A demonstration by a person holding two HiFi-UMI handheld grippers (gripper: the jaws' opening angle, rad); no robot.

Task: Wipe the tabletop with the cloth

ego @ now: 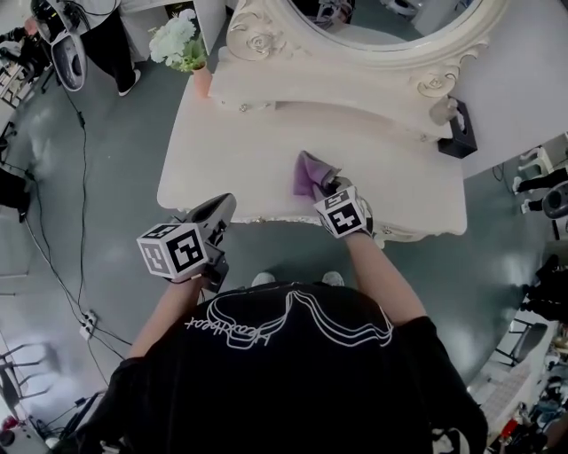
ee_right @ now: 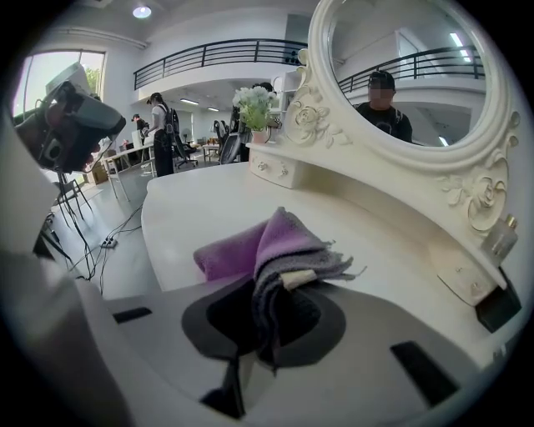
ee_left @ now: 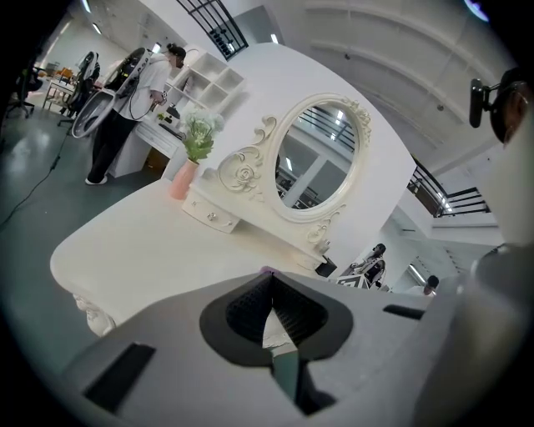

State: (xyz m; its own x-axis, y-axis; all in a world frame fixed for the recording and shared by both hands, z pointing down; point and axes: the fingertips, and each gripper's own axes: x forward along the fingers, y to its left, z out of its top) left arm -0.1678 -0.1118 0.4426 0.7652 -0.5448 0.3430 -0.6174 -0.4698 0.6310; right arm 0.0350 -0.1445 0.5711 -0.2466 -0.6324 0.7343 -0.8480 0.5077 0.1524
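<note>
Right gripper [ee_right: 267, 324] is clamping the cloth [ee_right: 269, 243]. Its jaws are closing down on a bunched fold, with grey and purple layers pinched between the dark pads. The rest of the cloth is spilling forward out of the jaws and lying on the tabletop [ego: 240, 160] as a crumpled purple heap.

In the head view the cloth is sitting close to the tabletop's front edge, a little right of the middle. The right hand is reaching in over that edge.

Left gripper [ee_left: 271, 310] is hanging at the front edge near the tabletop's left front corner, well apart from the cloth. Its jaws are meeting at the tips with nothing held between them; only a thin wedge of pale surface is showing below the point where the pads touch. It is pointing across the tabletop toward the back.

An oval mirror [ego: 382, 27] in a carved white frame is standing along the back edge. A pink vase of white flowers [ego: 188, 53] is standing at the back left corner. A small black box [ego: 461, 137] is sitting at the back right, beside the frame's base.

A person in a white top [ee_left: 133, 87] is standing at a desk off beyond the left end. Cables [ego: 62, 230] are running over the grey floor on that side.
</note>
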